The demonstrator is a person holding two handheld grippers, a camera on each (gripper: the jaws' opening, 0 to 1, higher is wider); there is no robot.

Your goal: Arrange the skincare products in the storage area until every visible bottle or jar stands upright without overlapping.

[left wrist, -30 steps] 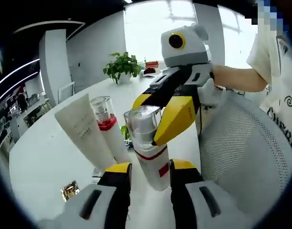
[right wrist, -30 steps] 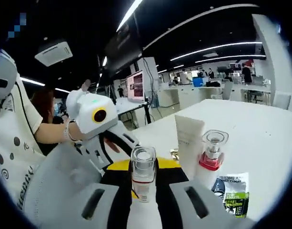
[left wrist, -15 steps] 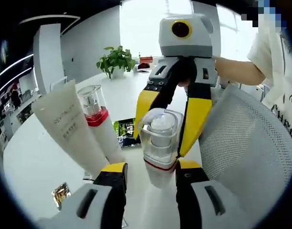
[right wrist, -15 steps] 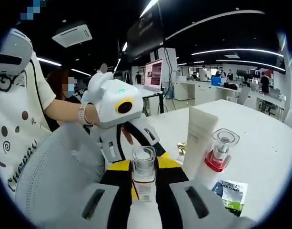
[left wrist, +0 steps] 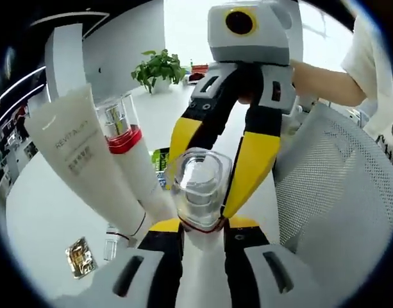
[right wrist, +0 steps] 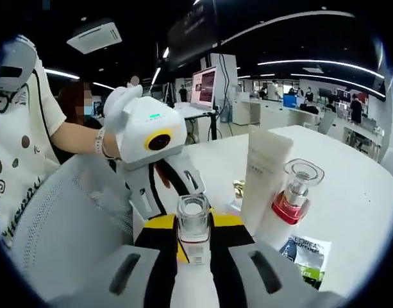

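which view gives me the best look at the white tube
The left gripper view: the white tube shows nearly full length, leaning, its printed lettering legible. In the right gripper view the white tube shows a plain face, its lower part behind the claw.

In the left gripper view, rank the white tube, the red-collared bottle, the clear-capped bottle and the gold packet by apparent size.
1. White tube
2. Red-collared bottle: somewhat smaller than the tube beside it.
3. Clear-capped bottle: sits between both grippers' jaws, very near the camera and partly hidden, so its rank is unsure.
4. Gold packet: clearly smallest.
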